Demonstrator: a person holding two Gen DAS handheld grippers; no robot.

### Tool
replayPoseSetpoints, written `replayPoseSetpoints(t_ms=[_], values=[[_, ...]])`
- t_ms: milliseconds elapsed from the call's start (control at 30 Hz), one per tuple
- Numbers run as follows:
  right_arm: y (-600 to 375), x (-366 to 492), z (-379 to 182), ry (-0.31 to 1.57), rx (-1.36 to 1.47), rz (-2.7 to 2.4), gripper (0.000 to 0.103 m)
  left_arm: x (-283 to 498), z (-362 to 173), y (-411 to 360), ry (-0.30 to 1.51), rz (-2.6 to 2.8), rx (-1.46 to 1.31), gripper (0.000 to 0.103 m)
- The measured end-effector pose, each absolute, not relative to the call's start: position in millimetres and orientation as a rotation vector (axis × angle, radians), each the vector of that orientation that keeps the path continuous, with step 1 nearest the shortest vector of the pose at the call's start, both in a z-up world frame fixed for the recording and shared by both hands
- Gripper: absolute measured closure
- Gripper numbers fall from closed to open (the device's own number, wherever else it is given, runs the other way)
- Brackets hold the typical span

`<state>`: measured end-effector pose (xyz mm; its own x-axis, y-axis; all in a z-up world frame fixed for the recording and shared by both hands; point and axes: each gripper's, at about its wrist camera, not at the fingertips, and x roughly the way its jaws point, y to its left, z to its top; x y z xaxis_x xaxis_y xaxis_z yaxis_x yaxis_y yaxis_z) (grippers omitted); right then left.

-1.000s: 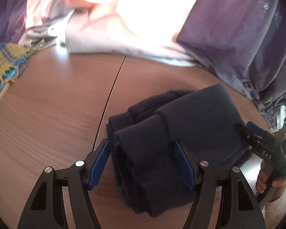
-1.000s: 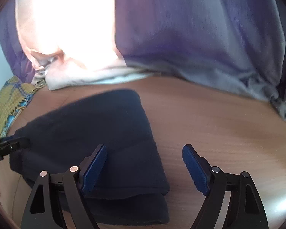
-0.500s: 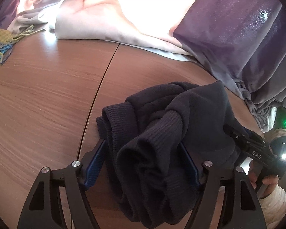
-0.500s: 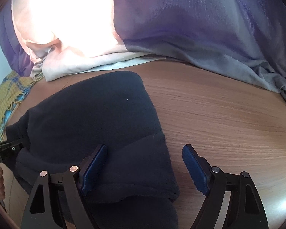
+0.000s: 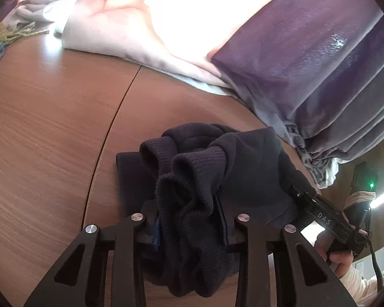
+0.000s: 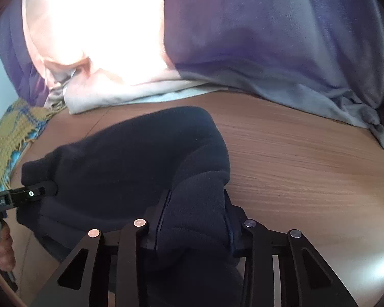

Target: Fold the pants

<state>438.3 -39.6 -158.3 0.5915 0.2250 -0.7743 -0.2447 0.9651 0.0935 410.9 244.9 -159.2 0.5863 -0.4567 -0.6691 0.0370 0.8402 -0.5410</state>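
Between the left gripper's (image 5: 190, 226) jaws: bunched ribbed cuffs of the dark pants (image 5: 245, 176), jaws closing in, pads pressed into the fabric on both sides. Cloth bulges up and spills below the jaws at 6 o'clock. Right gripper (image 6: 193, 223) same deal, jaws closing on a thick fold of pants (image 6: 130, 158), fabric pinched tight between the pads. Pants lie folded in a heap on the wood table (image 5: 43, 138), mid-table, spanning between both grippers. In the left view the right gripper shows at 4 o'clock, tip touching the pants edge, hand (image 5: 341, 261) wrapped on its handle. In the right view the left gripper tip shows at 9 o'clock, against the pants. Table seam runs from 12 toward 7 just left of the pants. Purple curtain (image 5: 320, 71) at 1–3 o'clock, pale cloth (image 5: 130, 38) at 12, overexposed. Yellow-blue woven cloth (image 6: 11, 138) at 9–10 o'clock in the right view.
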Motion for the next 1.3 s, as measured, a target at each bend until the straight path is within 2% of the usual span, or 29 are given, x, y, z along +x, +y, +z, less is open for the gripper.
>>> replayPoseSetpoints(t_ms=[433, 800, 1033, 1300], values=[[-51.1, 341.6, -96.6, 0.754, -0.022, 0.232, 0.068, 327.0, -112.3, 242.3, 0.827, -0.301, -0.480, 0.072], [-35.4, 267.0, -79.2, 0.703, 0.007, 0.270, 0.068, 262.0, -77.5, 269.6, 0.785, -0.281, -0.407, 0.072], [19.3, 261.9, -62.9, 0.656, 0.011, 0.239, 0.068, 278.8, -65.0, 330.8, 0.759, -0.332, -0.351, 0.072], [105.1, 289.7, -65.5, 0.633, 0.040, 0.128, 0.068, 348.9, -63.1, 405.6, 0.812, -0.438, -0.264, 0.072]])
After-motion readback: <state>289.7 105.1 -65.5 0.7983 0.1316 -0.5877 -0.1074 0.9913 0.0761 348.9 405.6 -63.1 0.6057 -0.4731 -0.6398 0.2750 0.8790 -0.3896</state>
